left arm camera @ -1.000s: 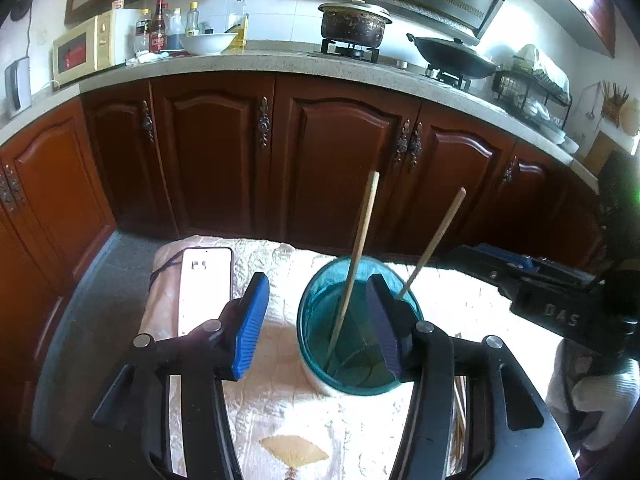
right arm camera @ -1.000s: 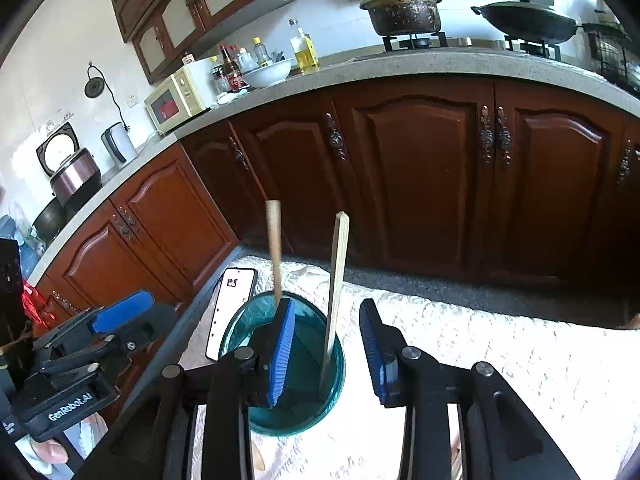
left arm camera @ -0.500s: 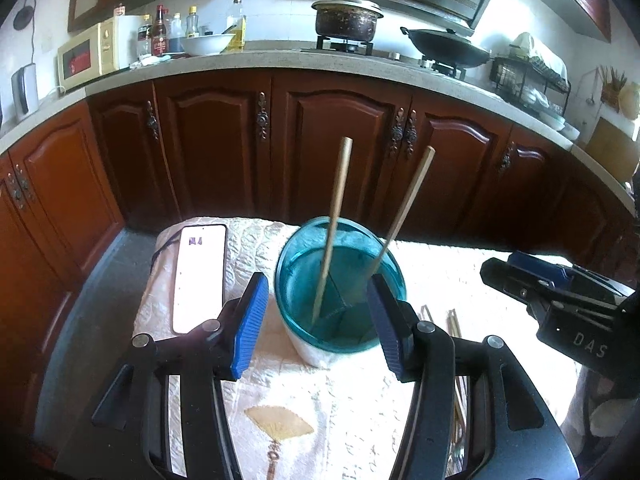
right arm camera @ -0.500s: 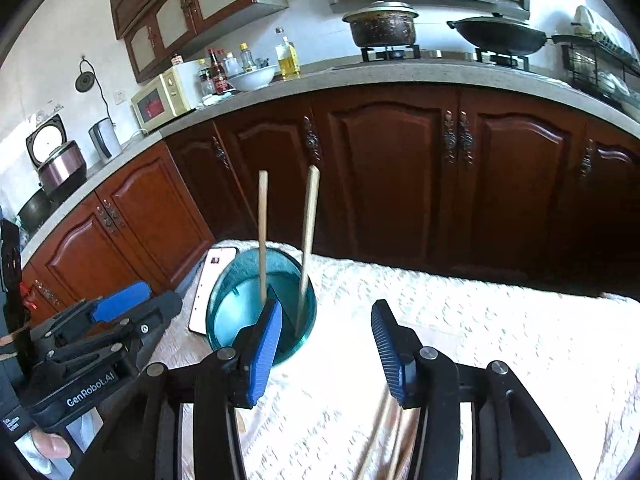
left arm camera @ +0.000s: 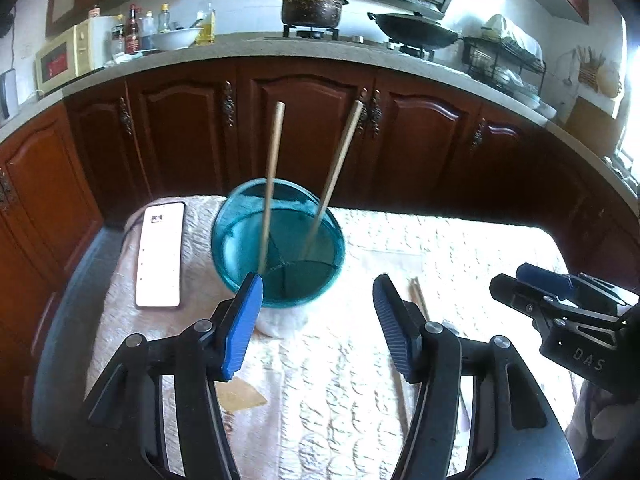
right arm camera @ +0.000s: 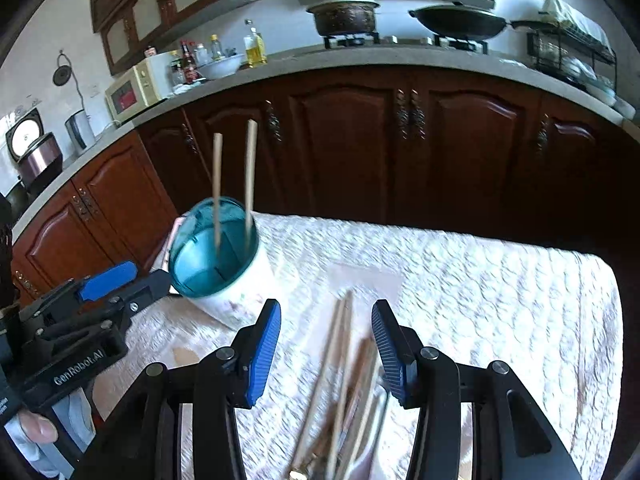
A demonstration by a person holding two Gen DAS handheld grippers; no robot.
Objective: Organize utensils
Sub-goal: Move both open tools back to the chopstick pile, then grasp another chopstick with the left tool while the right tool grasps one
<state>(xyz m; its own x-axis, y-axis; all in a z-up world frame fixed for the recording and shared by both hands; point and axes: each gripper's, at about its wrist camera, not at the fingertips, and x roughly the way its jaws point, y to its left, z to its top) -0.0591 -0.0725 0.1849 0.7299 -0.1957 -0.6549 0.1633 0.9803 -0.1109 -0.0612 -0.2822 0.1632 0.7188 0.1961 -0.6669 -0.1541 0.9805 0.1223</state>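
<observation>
Above the tablecloth (right arm camera: 480, 280), both grippers tilt downward: left gripper (left arm camera: 318, 300), jaws just widened, empty; right gripper (right arm camera: 326, 332) gapes over loose chopsticks (right arm camera: 340, 360).

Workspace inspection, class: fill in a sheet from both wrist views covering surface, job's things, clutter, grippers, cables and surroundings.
Surface: small table under a white embossed cloth.
Job's things: teal-rimmed holder with two chopsticks standing in it; loose chopsticks and utensils lying on the cloth, blurred.
Clutter: phone flat, left of the holder.
Grippers: left hand-held gripper open, empty, jaws just opened further; right hand-held gripper open, empty, over the loose pile.
Cables: dark lead at the phone's far end.
Surroundings: dark wood cabinets, worktop with pot, wok, microwave.
</observation>
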